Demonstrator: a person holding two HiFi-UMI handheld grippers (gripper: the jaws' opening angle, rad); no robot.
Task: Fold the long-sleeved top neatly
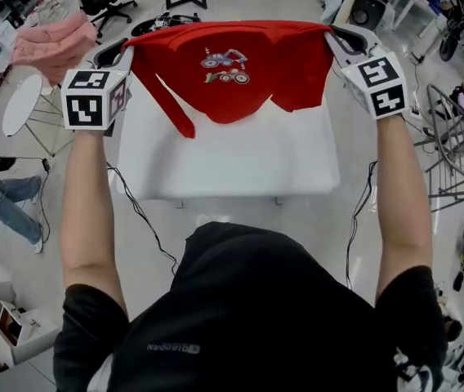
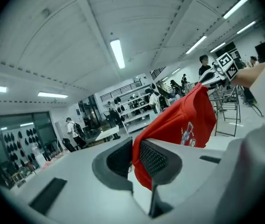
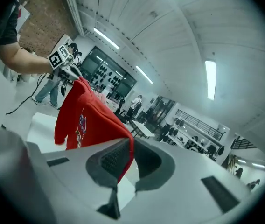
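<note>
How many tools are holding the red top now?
2. The left tool pinches the red top at its upper left corner, the right tool at its upper right corner; it hangs between them over the white table. None hidden.

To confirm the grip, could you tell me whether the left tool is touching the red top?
Touching: the left gripper view shows an edge of the red top pinched in the closed jaws of the left tool.

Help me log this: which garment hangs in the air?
The red top, stretched between the left gripper and right gripper; the pink garment sits aside.
</note>
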